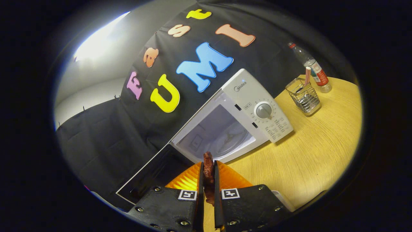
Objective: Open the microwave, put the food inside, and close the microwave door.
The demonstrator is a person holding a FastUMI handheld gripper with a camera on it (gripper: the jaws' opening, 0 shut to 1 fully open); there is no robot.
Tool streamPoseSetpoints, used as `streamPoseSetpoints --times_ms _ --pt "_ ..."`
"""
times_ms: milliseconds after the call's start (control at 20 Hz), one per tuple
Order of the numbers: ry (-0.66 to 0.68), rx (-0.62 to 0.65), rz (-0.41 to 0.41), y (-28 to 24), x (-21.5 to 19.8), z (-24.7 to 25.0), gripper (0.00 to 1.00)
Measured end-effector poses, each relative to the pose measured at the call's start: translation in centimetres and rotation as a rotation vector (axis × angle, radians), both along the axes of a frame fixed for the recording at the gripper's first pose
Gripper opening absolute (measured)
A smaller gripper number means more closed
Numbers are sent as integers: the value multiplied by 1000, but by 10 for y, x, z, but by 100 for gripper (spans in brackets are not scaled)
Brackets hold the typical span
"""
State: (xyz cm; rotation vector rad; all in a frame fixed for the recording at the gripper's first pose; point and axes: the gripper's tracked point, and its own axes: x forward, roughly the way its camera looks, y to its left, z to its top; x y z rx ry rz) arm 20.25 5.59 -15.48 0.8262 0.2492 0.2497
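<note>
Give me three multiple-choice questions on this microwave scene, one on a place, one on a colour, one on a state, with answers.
1. Where is the wire basket?
A. inside the microwave
B. on the table beside the bottle
C. on the microwave

2. What colour is the microwave?
A. white
B. black
C. red

3. How is the microwave door?
A. shut
B. open
C. missing

Answers: B, the basket stands on the table next to the bottle; A, its body is white; B, the door is swung aside, the cavity shows, and the gripper holds food before it.

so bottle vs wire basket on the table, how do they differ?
The bottle is tall, slim, clear plastic with a red cap; the wire basket is squat, open-topped metal mesh. The bottle is closed; the basket holds a utensil. Both stand upright on the table, beyond the microwave.
</note>
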Motion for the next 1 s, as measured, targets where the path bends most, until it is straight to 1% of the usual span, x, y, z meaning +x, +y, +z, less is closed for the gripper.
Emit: streamPoseSetpoints --times_ms 200,300,450,600,800,1000 --pt "-6 7 8 27 40 8 13" --pt "-9 -22 5 40 62 8 13" --pt "-15 -66 -24 51 89 6 13" --pt "-10 -85 -76 58 120 2 13" --pt "9 -121 -120 68 159 -13 13" --pt "24 -111 -170 67 193 -21 13"
